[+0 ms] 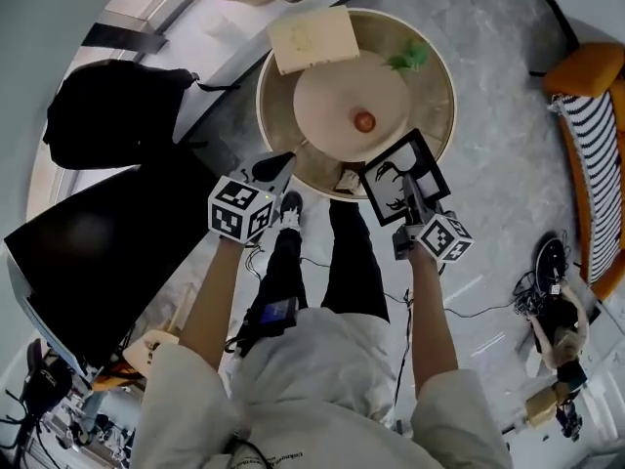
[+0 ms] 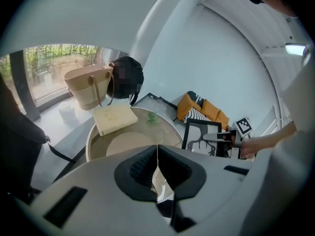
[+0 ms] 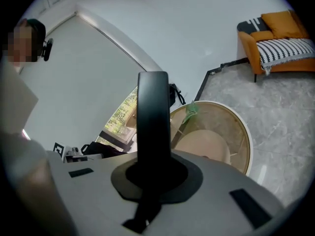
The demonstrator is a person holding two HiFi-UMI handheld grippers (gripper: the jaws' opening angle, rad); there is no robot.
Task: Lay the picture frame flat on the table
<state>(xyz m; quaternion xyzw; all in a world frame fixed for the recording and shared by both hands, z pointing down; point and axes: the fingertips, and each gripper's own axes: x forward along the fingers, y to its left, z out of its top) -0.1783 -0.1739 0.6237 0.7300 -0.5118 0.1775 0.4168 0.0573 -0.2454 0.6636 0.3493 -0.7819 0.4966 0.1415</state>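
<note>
The picture frame point(image 1: 401, 176) is black with a white print of a dark branching figure. My right gripper point(image 1: 413, 201) is shut on its near edge and holds it roughly upright in the air over the near rim of the round glass table point(image 1: 444, 76). In the right gripper view the frame point(image 3: 153, 114) shows edge-on as a black bar between the jaws. The left gripper view shows the frame point(image 2: 204, 136) facing it at the right. My left gripper point(image 1: 276, 171) hovers at the table's near left rim, shut and empty point(image 2: 157, 167).
A beige book point(image 1: 312, 37) and a green sprig point(image 1: 410, 57) lie at the table's far side. A small red thing point(image 1: 364, 120) rests on the round shelf below the glass. A straw bag point(image 2: 88, 85), an orange sofa point(image 1: 596, 135) and floor cables point(image 1: 542, 281) surround the table.
</note>
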